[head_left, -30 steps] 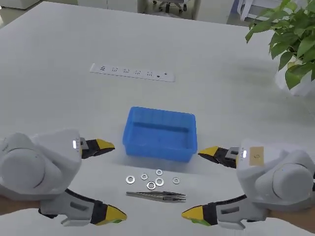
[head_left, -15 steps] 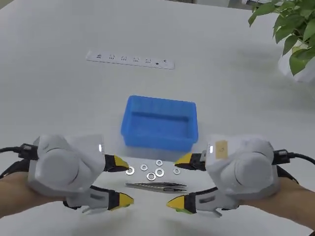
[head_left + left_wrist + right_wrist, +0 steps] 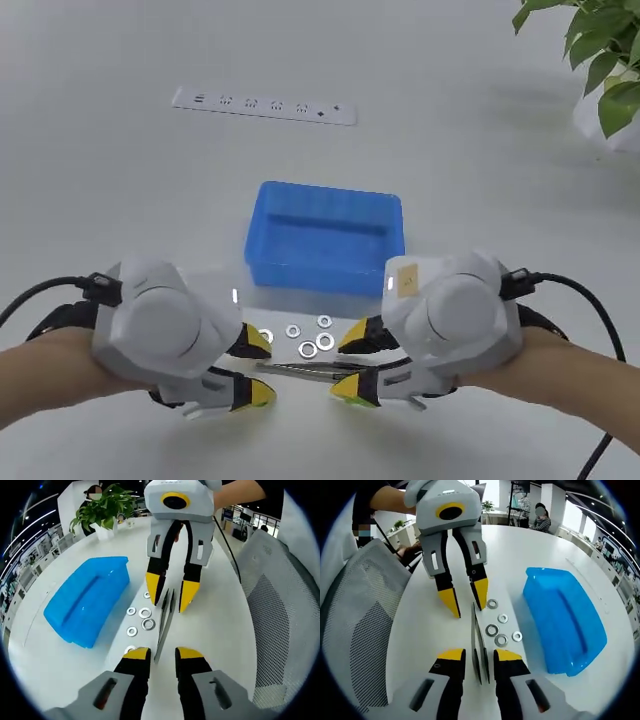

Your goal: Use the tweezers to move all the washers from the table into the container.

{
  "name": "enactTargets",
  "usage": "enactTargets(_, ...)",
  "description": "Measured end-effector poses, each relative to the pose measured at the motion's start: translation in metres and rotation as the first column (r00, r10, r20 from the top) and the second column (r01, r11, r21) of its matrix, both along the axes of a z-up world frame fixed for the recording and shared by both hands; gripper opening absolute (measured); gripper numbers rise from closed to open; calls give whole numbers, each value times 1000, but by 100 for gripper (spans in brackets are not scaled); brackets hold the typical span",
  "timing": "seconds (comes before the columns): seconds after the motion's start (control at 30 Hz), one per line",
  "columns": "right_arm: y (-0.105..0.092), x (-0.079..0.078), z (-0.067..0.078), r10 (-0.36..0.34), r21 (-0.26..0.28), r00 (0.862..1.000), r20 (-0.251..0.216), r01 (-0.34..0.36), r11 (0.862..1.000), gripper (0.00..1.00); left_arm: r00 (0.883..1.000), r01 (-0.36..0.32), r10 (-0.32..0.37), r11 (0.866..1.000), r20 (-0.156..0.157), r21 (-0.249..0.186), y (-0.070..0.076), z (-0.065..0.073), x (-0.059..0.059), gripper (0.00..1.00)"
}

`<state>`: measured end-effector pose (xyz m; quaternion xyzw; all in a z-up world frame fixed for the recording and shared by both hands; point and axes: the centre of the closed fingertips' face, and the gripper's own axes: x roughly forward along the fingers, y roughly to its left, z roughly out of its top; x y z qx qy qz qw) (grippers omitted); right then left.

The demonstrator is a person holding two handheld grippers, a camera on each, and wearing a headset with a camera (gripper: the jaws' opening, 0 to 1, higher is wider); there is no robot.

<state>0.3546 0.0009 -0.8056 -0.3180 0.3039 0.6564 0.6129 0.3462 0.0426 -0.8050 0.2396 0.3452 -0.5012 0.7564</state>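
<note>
The left gripper (image 3: 262, 368) and right gripper (image 3: 343, 368) face each other low over the table (image 3: 120, 200). Each has its jaws parted and holds nothing. The tweezers (image 3: 300, 369) lie flat between them, each end reaching in between a pair of jaws. The washers (image 3: 312, 340) sit loose just beyond, then the blue bin (image 3: 320, 275). A power strip (image 3: 263, 105) lies farther off.

Shiny steel tweezers (image 3: 305, 370) lie between the left gripper (image 3: 262, 369) and right gripper (image 3: 343, 369), both smooth white plastic. Just past their tips sit bright metal washers (image 3: 325, 342), then a glossy blue plastic container (image 3: 325, 240).
</note>
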Motion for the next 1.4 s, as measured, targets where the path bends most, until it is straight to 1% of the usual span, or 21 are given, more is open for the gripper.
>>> enactTargets(0.07, -2, -1, -5, 9, -29, 1000, -3, -9, 1000, 21, 1000, -5, 5, 1000, -8, 1, 0, 0, 3, 24)
enactTargets(0.1, 0, 1, -3, -8, -11, 1000, 5, 8, 1000, 20, 1000, -7, 7, 1000, -12, 2, -1, 0, 3, 23)
enactTargets(0.13, -2, 1, -5, -1, -31, 1000, -3, 1, 1000, 17, 1000, -8, 8, 1000, -11, 9, 0, 0, 5, 20)
enactTargets(0.17, -1, 2, -4, 2, -32, 1000, 0, -2, 999, 16, 1000, -7, 7, 1000, -11, 15, 0, 0, 6, 18)
enactTargets(0.2, -2, 2, -4, 0, -37, 1000, 6, 0, 999, 14, 1000, -7, 8, 1000, -17, 26, 1, 0, 7, 14)
enactTargets(0.23, -2, 5, -5, 15, -51, 999, 36, -13, 999, 12, 1000, 7, -6, 998, -13, 58, 3, -1, 9, 8)
enactTargets(0.27, -1, 3, -5, 30, -54, 999, 41, -28, 998, 11, 999, 34, -32, 994, -19, 102, 7, -3, 6, 7)
enactTargets(0.3, -2, 3, -5, 45, -68, 998, 53, -42, 997, 11, 999, 30, -28, 995, -25, 90, 0, -2, 5, 6)
enactTargets(0.37, -1, 2, -5, 58, -76, 996, 63, -53, 996, 10, 996, 89, -88, 987, -15, 134, -1, -3, 1, 6)
enactTargets(0.43, -1, 3, -5, 47, -83, 997, 57, -42, 996, 10, 994, 108, -109, 982, -3, 153, -1, -3, 0, 5)
enactTargets(0.53, -2, 1, -5, 52, -80, 996, 70, -46, 996, 8, 996, 88, -89, 984, -1, 156, -2, -3, -1, 5)
enactTargets(0.57, -1, -1, -5, 78, -71, 993, 87, -72, 995, 8, 997, 61, -56, 990, -47, 131, -3, -3, -8, 4)
enactTargets(0.63, -3, -7, -4, 114, -47, 989, 99, -110, 993, 7, 998, 68, -66, 989, -25, 129, -1, 1, -7, 4)
enactTargets(0.67, -1, -9, -3, 119, -26, 988, 103, -117, 993, 7, 997, 71, -68, 989, -32, 126, -1, 4, -10, 4)
enactTargets(0.73, -3, -10, -3, 99, -1, 989, 107, -100, 995, 7, 997, 75, -73, 990, -21, 118, -1, 11, -13, 4)
enactTargets(0.77, -3, -10, -1, 89, 23, 990, 113, -92, 996, 7, 997, 76, -73, 991, -25, 114, -2, 13, -15, 4)
enactTargets(0.93, -3, -12, 6, 91, 64, 983, 162, -102, 993, 7, 996, 83, -85, 992, 17, 98, -6, 31, -17, 4)
enactTargets(1.03, -3, -11, 10, 67, 107, 984, 165, -85, 991, 7, 996, 84, -87, 993, 36, 79, -9, 45, -16, 4)
enactTargets(1.2, -7, -10, 16, 33, 186, 986, 166, -64, 980, 7, 993, 94, -97, 994, 67, 47, -19, 60, -16, 4)
enactTargets(1.27, -10, -9, 18, 12, 217, 987, 162, -47, 975, 7, 992, 93, -95, 995, 79, 27, -24, 67, -16, 4)
enactTargets(1.4, -15, -8, 23, -27, 275, 990, 139, -12, 961, 8, 989, 93, -87, 995, 116, -46, -42, 82, -13, 4)
